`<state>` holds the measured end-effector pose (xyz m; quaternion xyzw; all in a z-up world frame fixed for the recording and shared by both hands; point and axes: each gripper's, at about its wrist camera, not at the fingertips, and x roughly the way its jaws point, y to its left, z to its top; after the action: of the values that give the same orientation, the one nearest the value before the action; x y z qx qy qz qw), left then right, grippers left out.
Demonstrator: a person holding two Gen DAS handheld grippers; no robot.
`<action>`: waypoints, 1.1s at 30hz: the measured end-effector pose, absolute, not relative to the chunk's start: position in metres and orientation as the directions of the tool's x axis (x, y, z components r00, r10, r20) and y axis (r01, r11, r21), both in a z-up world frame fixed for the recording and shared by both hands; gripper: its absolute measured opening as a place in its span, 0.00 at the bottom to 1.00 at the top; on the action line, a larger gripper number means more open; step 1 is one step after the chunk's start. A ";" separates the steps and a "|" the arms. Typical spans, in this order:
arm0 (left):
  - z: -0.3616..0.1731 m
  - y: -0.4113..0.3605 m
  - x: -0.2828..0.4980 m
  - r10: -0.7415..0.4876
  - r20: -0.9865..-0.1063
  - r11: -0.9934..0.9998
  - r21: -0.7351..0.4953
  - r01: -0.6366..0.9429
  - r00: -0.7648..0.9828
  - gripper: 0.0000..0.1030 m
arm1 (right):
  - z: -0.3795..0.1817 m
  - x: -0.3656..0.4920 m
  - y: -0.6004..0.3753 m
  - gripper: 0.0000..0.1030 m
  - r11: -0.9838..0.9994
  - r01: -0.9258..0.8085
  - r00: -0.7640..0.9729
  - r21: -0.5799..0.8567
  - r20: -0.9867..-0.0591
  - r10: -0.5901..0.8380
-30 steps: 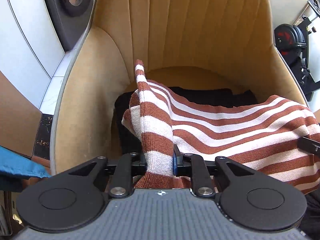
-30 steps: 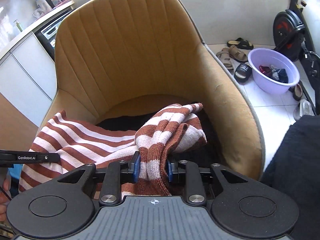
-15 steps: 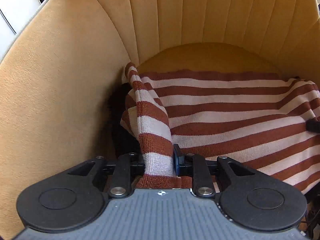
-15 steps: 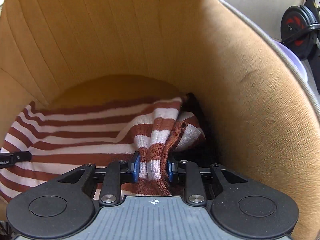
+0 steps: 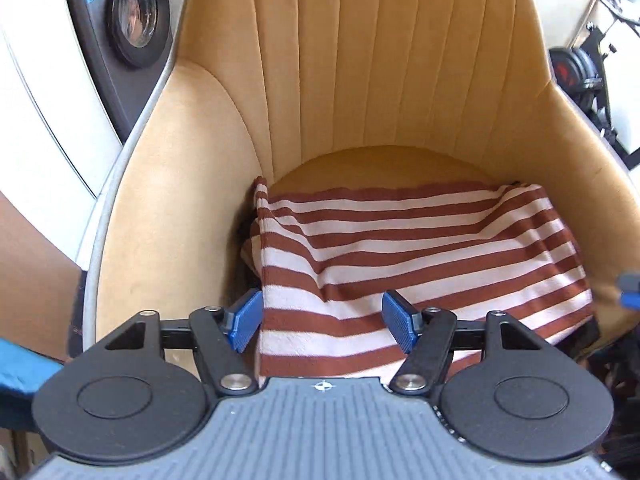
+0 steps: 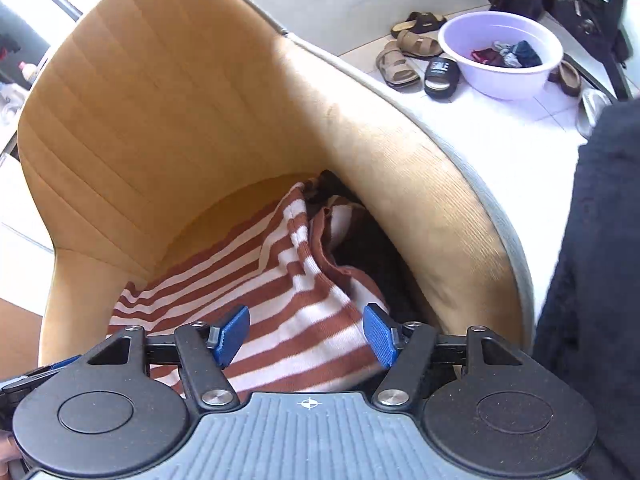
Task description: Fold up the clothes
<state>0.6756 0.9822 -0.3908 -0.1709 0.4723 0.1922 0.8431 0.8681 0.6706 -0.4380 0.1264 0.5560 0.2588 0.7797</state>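
**Sweater laid across the chair seat, both tongs spread**

Sweater (image 5: pixel 420 256), striped in rust and cream, lies spread over the seat of the tan chair (image 5: pixel 360 60), reaching from the left wall of the seat to the right. Its far edge runs fairly straight, near the backrest. Beneath it we see something dark (image 6: pixel 376 256), showing at the right side where the knit is bunched and turned back on itself.

What worries us most is that bunched right side: the edge there is rolled and uneven, so any fold made over it would, we judge, come out lumpy or crooked. The curved seat is a second risk, since its walls push the cloth inward and a diagonal ridge already crosses the middle. The dark thing underneath could also be caught up with the knit if a grip goes too deep.

Our left tongs (image 5: pixel 322 320) hover low over the near left part of the sweater, blue pads wide apart and holding nothing. Our right tongs (image 6: pixel 306 334) sit the same way over the near right part, spread, angled toward the chair's right wall. Whether this is a finished fold or one stage of several, we cannot tell.
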 end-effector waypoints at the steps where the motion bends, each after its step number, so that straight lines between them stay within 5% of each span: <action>1: -0.394 0.979 0.669 0.130 -0.867 0.856 -0.146 -0.495 0.482 0.65 | -0.442 0.861 0.666 0.52 0.836 -0.244 0.241 0.491 -0.805 0.543; 4: -0.413 0.968 0.655 0.058 -0.885 0.838 -0.209 -0.504 0.463 0.59 | -0.455 0.842 0.653 0.43 0.841 -0.185 0.219 0.509 -0.813 0.540; 13: -0.458 0.957 0.663 0.056 -0.928 0.899 -0.114 -0.423 0.368 0.59 | -0.497 0.856 0.671 0.42 0.862 0.034 0.258 0.506 -0.838 0.482; 16: -0.460 0.964 0.665 0.031 -0.933 0.888 -0.139 -0.438 0.359 0.59 | -0.499 0.862 0.677 0.08 0.872 0.054 0.253 0.486 -0.852 0.458; 23: -0.472 0.968 0.667 -0.009 -0.946 0.890 -0.155 -0.428 0.325 0.59 | -0.437 0.830 0.673 0.04 0.906 -0.048 0.312 0.421 -0.855 0.414; 28: -0.481 0.968 0.670 -0.011 -0.956 0.881 -0.148 -0.450 0.293 0.59 | -0.466 0.821 0.663 0.05 0.929 -0.049 0.264 0.366 -0.892 0.366; 33: -0.475 0.968 0.669 -0.013 -0.951 0.886 -0.154 -0.437 0.308 0.59 | -0.441 0.825 0.682 0.12 0.929 -0.236 0.327 0.285 -0.877 0.352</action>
<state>0.6694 0.9683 -0.4751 -0.1967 0.5726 0.1350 0.7843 0.8246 0.6824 -0.4405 0.0524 0.5513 0.1808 0.8128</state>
